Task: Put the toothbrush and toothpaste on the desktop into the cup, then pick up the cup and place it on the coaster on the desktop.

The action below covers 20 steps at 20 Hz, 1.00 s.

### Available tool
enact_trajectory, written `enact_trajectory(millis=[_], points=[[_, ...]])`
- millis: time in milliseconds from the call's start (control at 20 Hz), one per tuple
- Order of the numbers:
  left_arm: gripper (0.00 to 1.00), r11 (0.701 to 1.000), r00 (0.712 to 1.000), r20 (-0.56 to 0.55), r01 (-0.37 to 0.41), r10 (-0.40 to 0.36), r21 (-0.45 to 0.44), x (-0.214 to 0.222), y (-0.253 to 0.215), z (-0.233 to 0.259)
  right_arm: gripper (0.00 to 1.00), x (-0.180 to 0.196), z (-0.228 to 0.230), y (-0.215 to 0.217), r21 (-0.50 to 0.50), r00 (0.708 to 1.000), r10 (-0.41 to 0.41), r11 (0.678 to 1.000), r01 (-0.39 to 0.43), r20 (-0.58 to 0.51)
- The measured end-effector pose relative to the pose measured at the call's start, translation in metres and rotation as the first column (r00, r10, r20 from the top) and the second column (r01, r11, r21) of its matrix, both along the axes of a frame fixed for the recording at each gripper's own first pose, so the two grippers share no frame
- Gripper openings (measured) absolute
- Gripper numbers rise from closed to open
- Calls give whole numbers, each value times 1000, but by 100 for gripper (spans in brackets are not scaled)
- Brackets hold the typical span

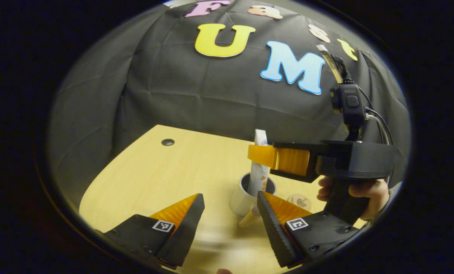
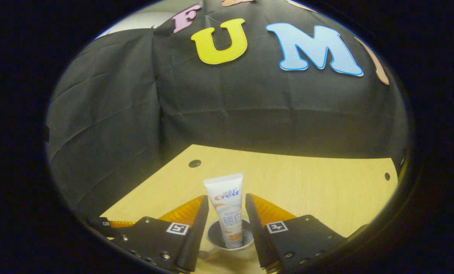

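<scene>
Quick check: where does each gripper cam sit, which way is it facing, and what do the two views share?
Left gripper view: rides the left gripper, low over the desk, facing the booth wall; its own two fingers show at bottom, with the right gripper and a hand ahead at right.
Right gripper view: rides the right gripper, above the cup, facing the wall; its fingers flank the toothpaste.
Shared: cup, toothpaste, desk.

Black cloth wall (image 2: 268, 114), wooden table (image 2: 318, 182)
</scene>
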<state>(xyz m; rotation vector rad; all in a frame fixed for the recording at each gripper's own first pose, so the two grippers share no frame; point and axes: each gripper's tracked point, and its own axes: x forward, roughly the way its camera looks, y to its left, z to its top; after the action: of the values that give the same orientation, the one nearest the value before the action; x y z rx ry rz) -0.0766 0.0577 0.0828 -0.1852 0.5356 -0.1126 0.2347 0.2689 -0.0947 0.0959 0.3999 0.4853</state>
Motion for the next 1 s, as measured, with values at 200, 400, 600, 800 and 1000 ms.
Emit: enact_trajectory(millis=[200, 400, 600, 800, 1000], points=[[91, 1000, 1000, 2, 10, -10, 5, 0, -6, 3, 86, -6, 4, -8, 9, 1000, -14, 1000, 14, -3], [91, 1000, 1000, 8, 26, -26, 12, -1, -13, 5, 87, -12, 14, -20, 28, 1000, -26, 999, 26, 3], [92, 999, 999, 1, 45, -45, 9, -1, -24, 5, 87, -25, 29, -47, 55, 998, -62, 997, 61, 20], [91, 997, 997, -11, 71, -71, 12, 2, -36, 3, 87, -37, 36, -85, 63, 993, -116, 991, 114, 25], [91, 996, 995, -40, 87, -86, 22, 5, -45, -6, 87, -48, 34, -130, 26, 982, -187, 982, 186, 36]])
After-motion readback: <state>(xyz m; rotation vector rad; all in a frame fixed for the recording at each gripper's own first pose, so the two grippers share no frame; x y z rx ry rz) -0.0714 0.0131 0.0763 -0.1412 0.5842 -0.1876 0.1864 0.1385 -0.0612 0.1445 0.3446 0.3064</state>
